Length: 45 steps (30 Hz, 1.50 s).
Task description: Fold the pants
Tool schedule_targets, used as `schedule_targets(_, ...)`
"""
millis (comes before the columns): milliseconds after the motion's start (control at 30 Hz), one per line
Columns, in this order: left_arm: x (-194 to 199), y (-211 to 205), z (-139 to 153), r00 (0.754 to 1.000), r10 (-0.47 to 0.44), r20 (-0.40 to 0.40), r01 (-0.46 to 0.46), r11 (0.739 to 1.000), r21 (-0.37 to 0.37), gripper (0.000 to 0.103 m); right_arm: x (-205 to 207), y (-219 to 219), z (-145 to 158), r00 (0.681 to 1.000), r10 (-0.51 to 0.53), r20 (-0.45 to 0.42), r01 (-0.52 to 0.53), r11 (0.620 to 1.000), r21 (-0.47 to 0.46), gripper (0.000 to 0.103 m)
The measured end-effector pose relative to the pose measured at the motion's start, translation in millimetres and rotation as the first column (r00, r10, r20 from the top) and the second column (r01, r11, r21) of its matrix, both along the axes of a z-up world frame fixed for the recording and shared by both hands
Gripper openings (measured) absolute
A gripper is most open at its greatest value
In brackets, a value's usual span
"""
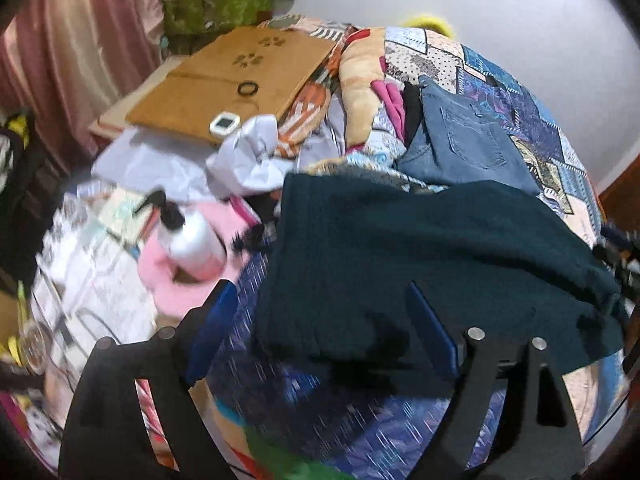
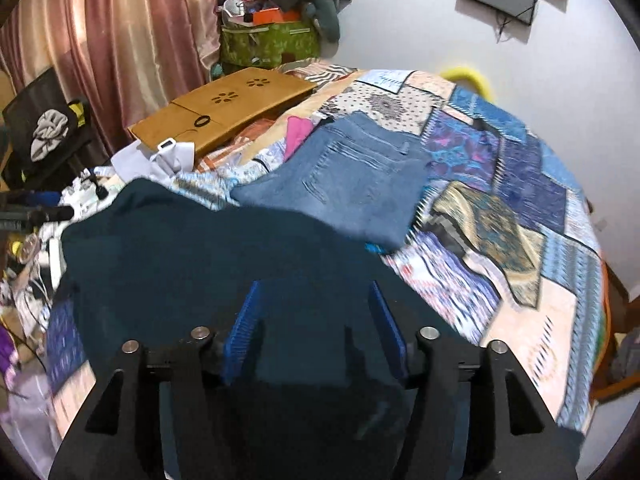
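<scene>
Dark teal pants [image 1: 420,256] lie spread on a patchwork bedspread [image 1: 520,104]; they also fill the near part of the right wrist view [image 2: 192,264]. My left gripper [image 1: 320,300] is open, its blue pads wide apart, hovering over the pants' near left edge. My right gripper [image 2: 316,296] is open above the teal fabric, nothing between its pads. Folded blue jeans [image 1: 460,144] lie beyond the teal pants, also seen in the right wrist view [image 2: 348,184].
A brown lap desk [image 1: 224,80] with a small white device [image 1: 224,123] sits at the bed's far left. A white pump bottle [image 1: 192,240] stands on pink cloth [image 1: 172,280]. Pink curtains [image 2: 120,40], a green bag [image 2: 268,40] and clutter line the left side.
</scene>
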State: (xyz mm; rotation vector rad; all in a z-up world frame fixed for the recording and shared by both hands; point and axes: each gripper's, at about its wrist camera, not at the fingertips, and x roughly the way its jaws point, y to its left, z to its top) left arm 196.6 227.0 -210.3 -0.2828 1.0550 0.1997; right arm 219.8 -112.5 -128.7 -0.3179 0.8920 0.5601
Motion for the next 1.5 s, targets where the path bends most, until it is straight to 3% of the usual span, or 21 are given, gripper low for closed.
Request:
schedule_targets(233,-20,-21,-14,0.999,0.019,-0.043,-0.027,0.978,-0.205,0.088,-32,-41,-19,0.997,-0.057,-0.047,0.058,0.998,0.02,0.06)
schedule_targets(433,-7,-37,-30,0.994,0.061,-0.087,-0.084,0.955,-0.284,0.088,-44,-64,-32,0.987,-0.086,-0.134,0.101,0.988,0.114,0.06)
schedule_targets(667,14,-35,-40,0.987,0.101,-0.124,-0.141,0.917,-0.372,0.088,-58,-69,-42,0.986,-0.074,-0.151,0.098,0.983,0.155,0.062)
schedule_targets(900,26,-34,-48,0.983,0.123,-0.136,-0.167,0.907,-0.386,0.088,-65,-67,-44,0.989,-0.07,-0.133,0.089,0.986,0.144,0.067)
schedule_targets(1033,14,-30,-37,0.982,0.161,-0.098,-0.188,0.868,-0.46,0.088,-67,-68,-44,0.989,-0.057,-0.133,0.076,0.988,0.137,0.071)
schedule_targets(1200,5,-25,-15,0.985,0.171,-0.032,-0.167,0.879,-0.446,0.089,-68,-62,-45,0.991,-0.056,-0.122,0.07,0.991,0.117,0.075)
schedule_targets(1267,9,-20,-19,0.983,0.174,-0.056,-0.181,0.881,-0.437,0.089,-68,-62,-45,0.991,-0.058,-0.123,0.073,0.99,0.122,0.077)
schedule_targets(1333,15,-14,-35,0.977,0.181,-0.109,-0.211,0.866,-0.453,0.088,-68,-61,-46,0.991,-0.063,-0.12,0.078,0.989,0.122,0.077)
schedule_targets(1400,20,-12,-51,0.972,0.182,-0.149,-0.232,0.842,-0.487,0.084,-69,-62,-45,0.991,-0.067,-0.12,0.082,0.989,0.124,0.077)
schedule_targets(1467,22,-15,-58,0.97,0.181,-0.165,-0.237,0.859,-0.454,0.058,-68,-63,-45,0.99,-0.069,-0.124,0.084,0.988,0.127,0.077)
schedule_targets(1500,23,-19,-58,0.971,0.177,-0.162,-0.229,0.88,-0.417,0.051,-68,-63,-44,0.989,-0.07,-0.127,0.086,0.988,0.127,0.077)
